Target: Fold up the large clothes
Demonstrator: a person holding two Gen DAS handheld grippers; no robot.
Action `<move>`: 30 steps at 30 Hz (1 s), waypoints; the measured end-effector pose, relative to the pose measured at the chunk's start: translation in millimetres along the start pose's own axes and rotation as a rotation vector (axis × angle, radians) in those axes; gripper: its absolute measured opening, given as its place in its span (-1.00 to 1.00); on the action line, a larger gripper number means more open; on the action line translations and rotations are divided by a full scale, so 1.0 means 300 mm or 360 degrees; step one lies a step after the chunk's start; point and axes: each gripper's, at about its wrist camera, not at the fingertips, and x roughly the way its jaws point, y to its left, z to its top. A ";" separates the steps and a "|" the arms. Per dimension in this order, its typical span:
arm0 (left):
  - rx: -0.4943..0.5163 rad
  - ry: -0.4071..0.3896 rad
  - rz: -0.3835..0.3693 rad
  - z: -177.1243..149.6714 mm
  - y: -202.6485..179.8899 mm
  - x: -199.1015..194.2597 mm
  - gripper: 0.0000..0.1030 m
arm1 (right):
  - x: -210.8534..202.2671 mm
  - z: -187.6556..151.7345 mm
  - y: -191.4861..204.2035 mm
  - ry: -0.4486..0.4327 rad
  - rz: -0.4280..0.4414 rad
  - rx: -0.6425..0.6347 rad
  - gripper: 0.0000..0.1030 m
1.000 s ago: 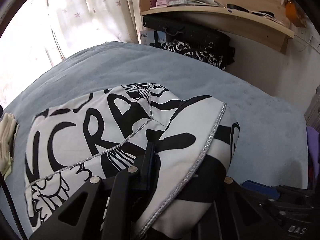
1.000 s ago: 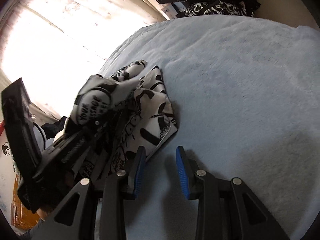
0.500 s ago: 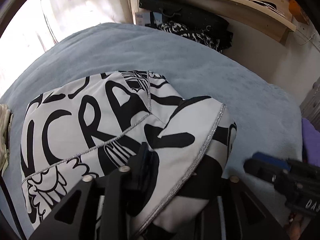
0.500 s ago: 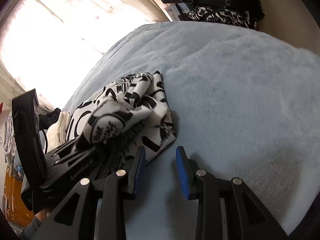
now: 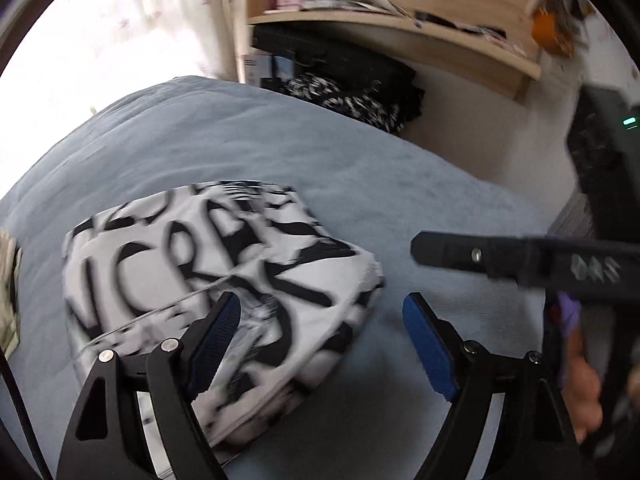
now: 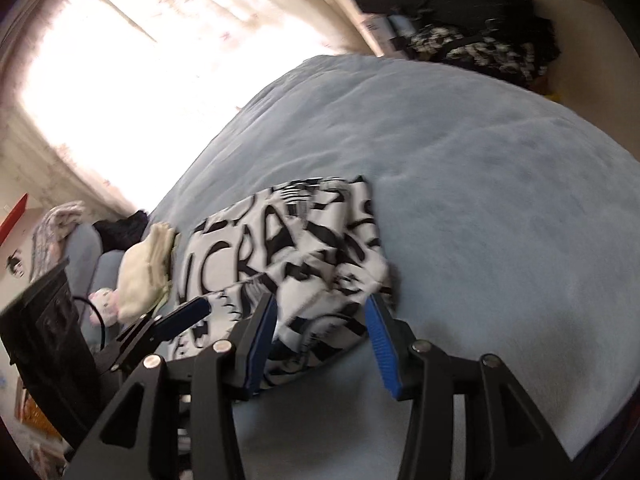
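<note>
The black-and-white printed garment (image 5: 224,272) lies folded in a thick bundle on the grey-blue bed cover (image 5: 400,200). My left gripper (image 5: 320,340) hovers over the bundle's near right corner. Its jaws are opening wide and its blue pads (image 5: 216,344) press on nothing. In the right wrist view the garment (image 6: 288,248) lies just beyond my right gripper (image 6: 322,340). That gripper's jaws are opening too, with the cloth's near edge showing between the pads, untouched. The right gripper's black finger (image 5: 480,256) crosses the left wrist view; the left gripper (image 6: 180,320) shows low on the left.
A cream cloth (image 6: 148,272) lies left of the garment near the bed's edge. At the far side, a wooden shelf (image 5: 400,28) hangs above a black bag and patterned clothes (image 5: 348,92). A bright curtained window (image 6: 140,80) fills the left. A hand (image 5: 580,380) holds the right gripper.
The left gripper has let go of the garment and spread its jaws wide. Both grippers have lifted away from the cloth. The right gripper's jaws have widened, and the bundle has settled flat.
</note>
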 end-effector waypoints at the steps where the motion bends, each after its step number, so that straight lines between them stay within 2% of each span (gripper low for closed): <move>1: -0.0036 -0.0004 -0.0004 -0.004 0.033 -0.029 0.59 | 0.014 0.012 0.002 0.0028 0.0022 -0.0002 -0.10; 3: -0.0126 -0.0009 0.0011 -0.021 0.123 -0.087 0.59 | 0.057 0.043 0.005 0.0101 0.0069 -0.0003 -0.10; 6: -0.0261 0.0031 0.0102 -0.054 0.297 -0.138 0.58 | 0.151 0.085 -0.007 0.0248 0.0112 0.0027 -0.10; 9: -0.0378 0.0091 0.0182 -0.098 0.440 -0.136 0.36 | 0.264 0.108 -0.040 0.0408 0.0130 0.0083 -0.10; 11: -0.0467 0.0156 0.0141 -0.127 0.522 -0.105 0.17 | 0.324 0.115 -0.056 0.0486 0.0150 0.0096 -0.10; 15: -0.0619 0.0245 0.0035 -0.197 0.624 -0.022 0.02 | 0.408 0.124 -0.067 0.0562 0.0215 0.0104 -0.13; 17: -0.0670 0.0235 -0.0013 -0.222 0.642 0.000 0.03 | 0.442 0.120 -0.050 0.0580 0.0183 0.0048 -0.51; 19: -0.0671 0.0216 -0.0003 -0.230 0.641 0.014 0.03 | 0.448 0.111 -0.017 0.0558 0.0112 -0.0045 -0.63; 21: -0.0645 0.0213 0.0016 -0.221 0.620 0.013 0.03 | 0.406 0.116 0.028 0.0460 0.0057 -0.0132 -0.68; 24: -0.0561 0.0187 0.0044 -0.202 0.568 0.009 0.02 | 0.275 0.144 0.087 0.0182 0.0036 -0.0286 -0.71; 25: -0.0543 0.0180 0.0055 -0.200 0.552 0.015 0.01 | 0.278 0.148 0.071 0.0157 -0.0019 -0.0284 -0.71; 29: -0.0411 0.0222 0.0225 -0.203 0.468 0.074 -0.02 | 0.434 0.084 -0.037 0.0352 -0.0202 -0.0215 -0.70; 30: -0.0394 0.0229 0.0257 -0.210 0.458 0.083 -0.02 | 0.442 0.074 -0.042 0.0353 -0.0211 -0.0214 -0.70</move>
